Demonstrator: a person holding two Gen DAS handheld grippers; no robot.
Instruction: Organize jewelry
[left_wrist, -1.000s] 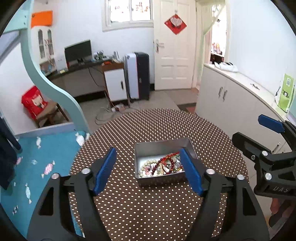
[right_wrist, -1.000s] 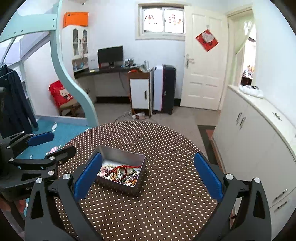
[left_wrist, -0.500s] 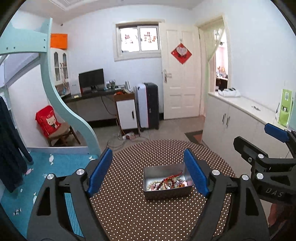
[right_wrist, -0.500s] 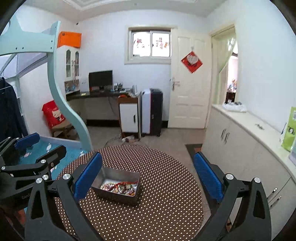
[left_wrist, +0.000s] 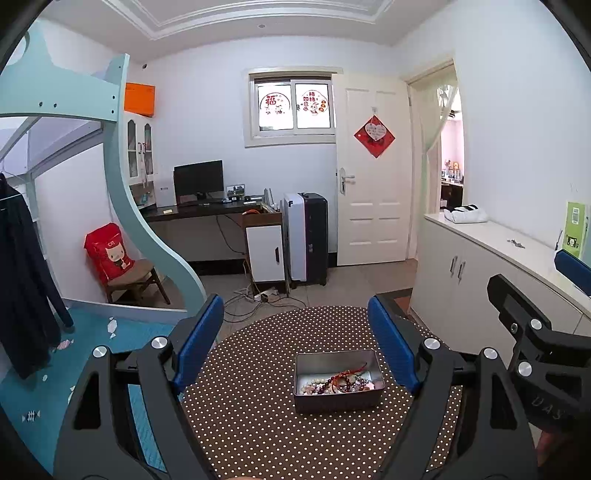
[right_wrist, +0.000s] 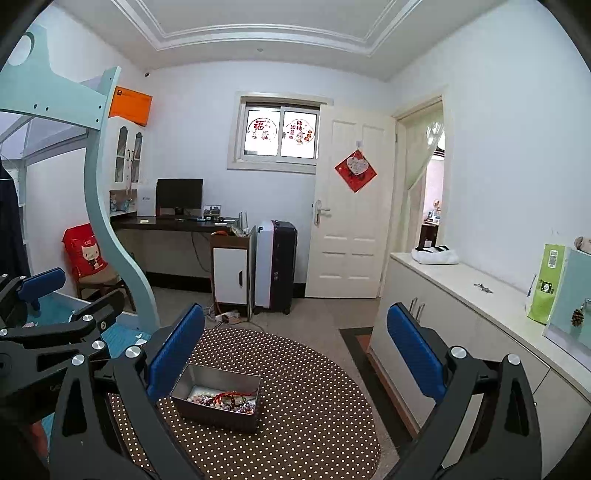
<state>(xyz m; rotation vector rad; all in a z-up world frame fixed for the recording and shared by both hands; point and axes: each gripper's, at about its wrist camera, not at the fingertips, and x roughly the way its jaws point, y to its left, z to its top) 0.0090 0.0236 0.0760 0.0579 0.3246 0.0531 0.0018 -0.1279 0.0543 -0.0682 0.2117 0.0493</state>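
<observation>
Both claws spread wide above a round polka-dot counter with one jewelry tin on it.

The left claw (left_wrist: 295, 347) stands wide with nothing between its blue pads (left_wrist: 199, 343), and the right claw (right_wrist: 295, 354) is wide and empty too, both raised over the near side of the counter (left_wrist: 258, 417). The metal tin (left_wrist: 338, 380) sits alone on the brown dotted cloth, nearer the left claw's right pad, and holds a tangle of beaded bracelets (left_wrist: 340, 380) with a red cord on top. Bare cloth surrounds the tin on every side; its walls stay well in from the counter's rim. Beyond the far rim is open floor; a white cabinet (right_wrist: 461, 325) runs close along the right side.
</observation>
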